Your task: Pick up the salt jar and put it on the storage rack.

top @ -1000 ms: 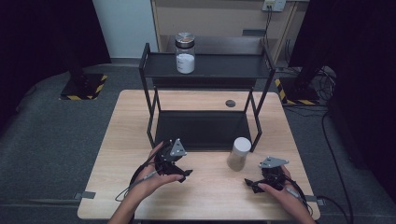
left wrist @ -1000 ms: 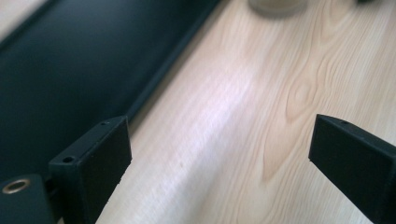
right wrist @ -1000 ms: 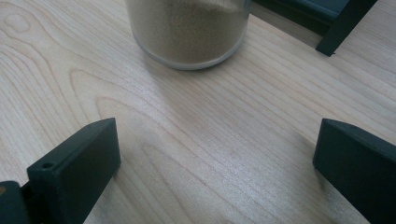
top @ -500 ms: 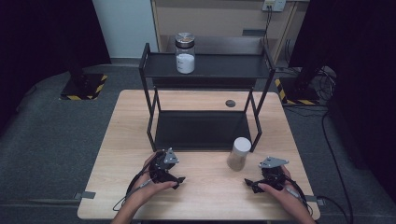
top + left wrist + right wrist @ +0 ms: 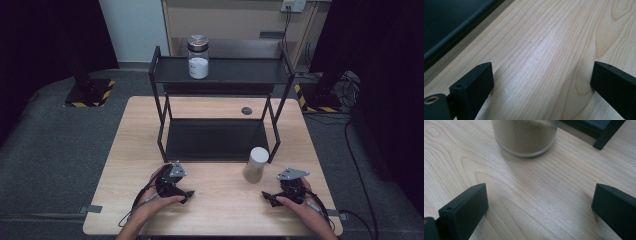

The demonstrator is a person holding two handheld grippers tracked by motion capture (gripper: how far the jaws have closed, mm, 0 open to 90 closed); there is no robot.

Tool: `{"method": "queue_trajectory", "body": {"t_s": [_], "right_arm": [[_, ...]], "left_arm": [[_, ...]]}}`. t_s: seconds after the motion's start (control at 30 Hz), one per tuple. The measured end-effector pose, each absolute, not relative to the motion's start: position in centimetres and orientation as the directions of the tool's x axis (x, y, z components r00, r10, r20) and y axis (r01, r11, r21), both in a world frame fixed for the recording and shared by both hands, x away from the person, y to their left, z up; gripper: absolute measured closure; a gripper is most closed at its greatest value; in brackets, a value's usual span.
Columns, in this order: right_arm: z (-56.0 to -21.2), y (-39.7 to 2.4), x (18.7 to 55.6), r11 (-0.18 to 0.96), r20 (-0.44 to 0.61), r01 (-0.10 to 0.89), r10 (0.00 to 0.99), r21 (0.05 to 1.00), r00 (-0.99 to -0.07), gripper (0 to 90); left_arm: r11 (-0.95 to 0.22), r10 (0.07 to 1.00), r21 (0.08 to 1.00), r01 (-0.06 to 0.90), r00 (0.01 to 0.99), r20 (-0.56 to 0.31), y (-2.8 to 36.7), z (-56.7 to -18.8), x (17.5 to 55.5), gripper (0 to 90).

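Sand-filled jar (image 5: 256,164) with a white lid stands on the table (image 5: 220,205) beside the black shelf's (image 5: 220,70) front right leg, unlabelled. Right gripper (image 5: 270,198) rests nearby, jaws apart; left gripper (image 5: 187,195) likewise gapes, holding nothing.

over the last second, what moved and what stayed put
The left gripper came down and back toward the table's near edge, its jaws opening a little further with nothing between them. The right gripper, the sand jar, the shelf and its jar stayed put.
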State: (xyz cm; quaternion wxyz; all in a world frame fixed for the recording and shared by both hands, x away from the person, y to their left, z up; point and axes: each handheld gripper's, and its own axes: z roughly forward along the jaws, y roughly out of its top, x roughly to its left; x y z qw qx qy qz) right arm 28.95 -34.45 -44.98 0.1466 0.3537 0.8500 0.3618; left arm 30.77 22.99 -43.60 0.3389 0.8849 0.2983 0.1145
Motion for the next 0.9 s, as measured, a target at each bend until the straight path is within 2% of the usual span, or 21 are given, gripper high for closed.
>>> {"method": "queue_trajectory", "body": {"t_s": [0.4, 0.9], "right_arm": [[-45.0, -34.4, 28.9, 0.488, 0.006, 0.495, 0.707, 0.719, -0.707, 1.7], [-45.0, -34.5, 29.0, 0.492, 0.006, 0.493, 0.703, 0.718, -0.711, 1.6]], "left_arm": [[-0.587, 0.552, 0.708, 0.392, 0.834, -0.003, 24.5, -44.7, 31.0, 0.0], [-0.588, 0.547, 0.709, 0.388, 0.837, -0.004, 24.6, -44.8, 31.1, 0.0]]}}
